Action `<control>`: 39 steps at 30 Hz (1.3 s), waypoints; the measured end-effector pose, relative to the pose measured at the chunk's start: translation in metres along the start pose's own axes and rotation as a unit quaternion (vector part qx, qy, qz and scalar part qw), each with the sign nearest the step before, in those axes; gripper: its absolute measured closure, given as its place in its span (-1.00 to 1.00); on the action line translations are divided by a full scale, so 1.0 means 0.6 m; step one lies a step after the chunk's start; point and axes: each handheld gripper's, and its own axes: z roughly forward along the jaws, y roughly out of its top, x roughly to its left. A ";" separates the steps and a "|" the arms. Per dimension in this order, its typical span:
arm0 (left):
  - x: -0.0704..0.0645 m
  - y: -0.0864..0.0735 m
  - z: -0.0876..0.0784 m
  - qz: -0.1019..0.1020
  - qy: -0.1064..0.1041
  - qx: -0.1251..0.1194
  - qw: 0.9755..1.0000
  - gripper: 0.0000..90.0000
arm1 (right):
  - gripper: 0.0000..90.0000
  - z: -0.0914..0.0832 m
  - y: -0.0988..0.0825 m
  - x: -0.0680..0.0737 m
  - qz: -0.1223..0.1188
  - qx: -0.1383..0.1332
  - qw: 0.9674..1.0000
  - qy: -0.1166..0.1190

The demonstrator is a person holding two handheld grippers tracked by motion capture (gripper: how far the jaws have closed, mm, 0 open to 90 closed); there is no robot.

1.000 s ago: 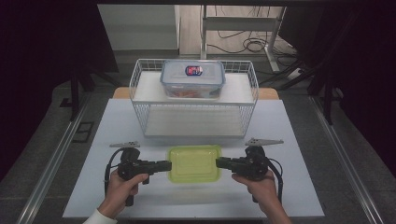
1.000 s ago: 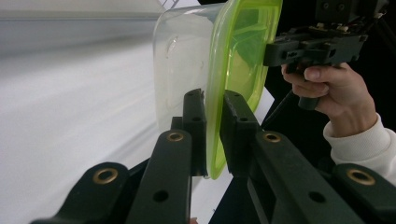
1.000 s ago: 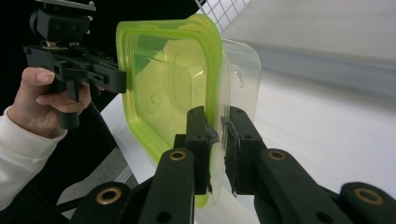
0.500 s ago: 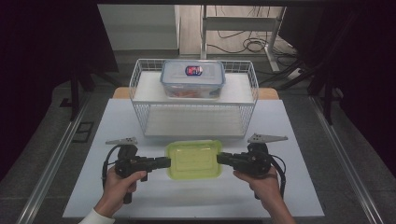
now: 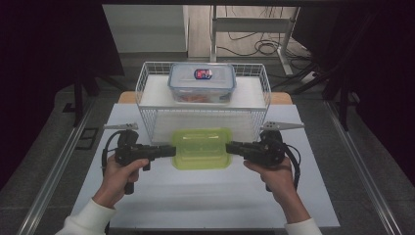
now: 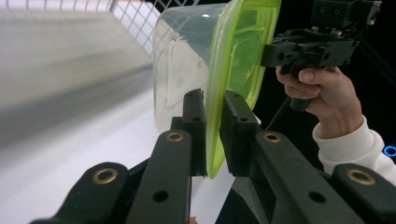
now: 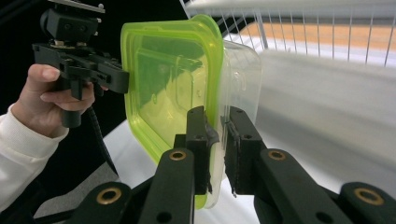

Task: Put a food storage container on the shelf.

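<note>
the left gripper (image 5: 169,151) and right gripper (image 5: 231,147) each clamp an opposite rim of the green-lidded container (image 5: 201,148), holding it level above the white table (image 5: 195,196). just behind it stands the wire basket (image 5: 147,85), with a clear lidded box (image 5: 201,82) resting on top.

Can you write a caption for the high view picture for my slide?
Two black handheld grippers, left and right, pinch opposite edges of a clear plastic box with a lime-green lid before a white wire basket.
</note>
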 end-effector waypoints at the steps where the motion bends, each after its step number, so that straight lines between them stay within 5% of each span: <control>1: -0.002 0.009 -0.004 0.001 -0.002 -0.002 1.000 0.80 | 0.78 -0.001 0.009 0.003 -0.003 -0.002 1.000 0.000; 5: -0.016 0.049 -0.018 0.018 0.000 -0.010 1.000 0.80 | 0.79 -0.009 0.055 0.012 -0.014 -0.015 1.000 0.002; 12: -0.016 0.102 -0.028 0.015 -0.007 -0.020 1.000 0.80 | 0.79 -0.014 0.107 0.011 -0.018 -0.027 0.999 0.002; 28: 0.008 0.252 -0.029 0.017 -0.012 -0.028 0.999 0.81 | 0.79 -0.013 0.253 -0.029 -0.004 -0.036 0.999 0.008; 32: 0.021 0.289 -0.028 0.018 0.000 -0.022 1.000 0.81 | 0.79 -0.001 0.281 -0.048 0.010 -0.038 0.999 0.009; 39: 0.087 0.334 -0.015 -0.018 -0.002 -0.013 1.000 0.81 | 0.79 0.044 0.319 -0.095 0.051 -0.031 0.998 0.005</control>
